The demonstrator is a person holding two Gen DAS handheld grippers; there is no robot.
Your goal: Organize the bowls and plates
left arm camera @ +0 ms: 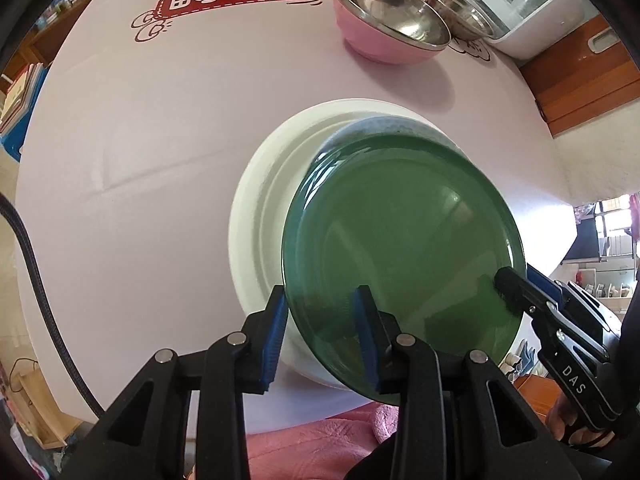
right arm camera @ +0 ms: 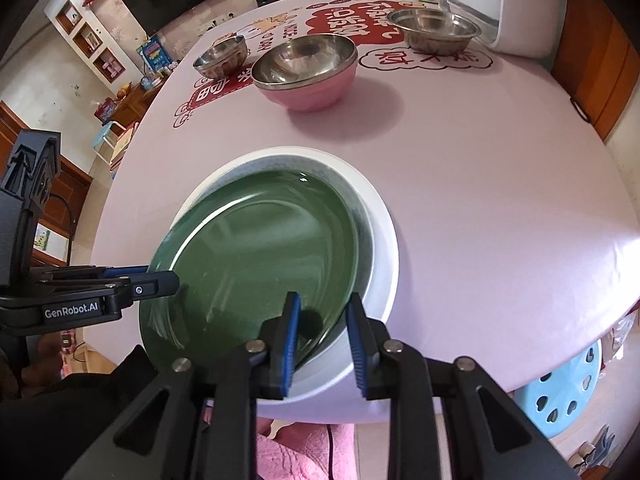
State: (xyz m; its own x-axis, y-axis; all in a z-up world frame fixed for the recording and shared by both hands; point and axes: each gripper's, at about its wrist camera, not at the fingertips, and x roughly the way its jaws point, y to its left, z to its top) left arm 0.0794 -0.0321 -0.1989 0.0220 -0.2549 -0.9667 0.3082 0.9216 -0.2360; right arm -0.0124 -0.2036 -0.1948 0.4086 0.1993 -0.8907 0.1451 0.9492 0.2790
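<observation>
Both jaws straddle green plate (left arm camera: 404, 248) rim, pads apart.

Glossy green plate (left arm camera: 404, 240) lying slightly tilted inside larger white plate (left arm camera: 256, 240), near table's front edge. Farther back, pink bowl (right arm camera: 316, 84) with steel lining, upright and empty. Beyond it 2 bare steel bowls: small ribbed bowl (right arm camera: 220, 56) and wider shallow bowl (right arm camera: 434, 28), well apart.
</observation>
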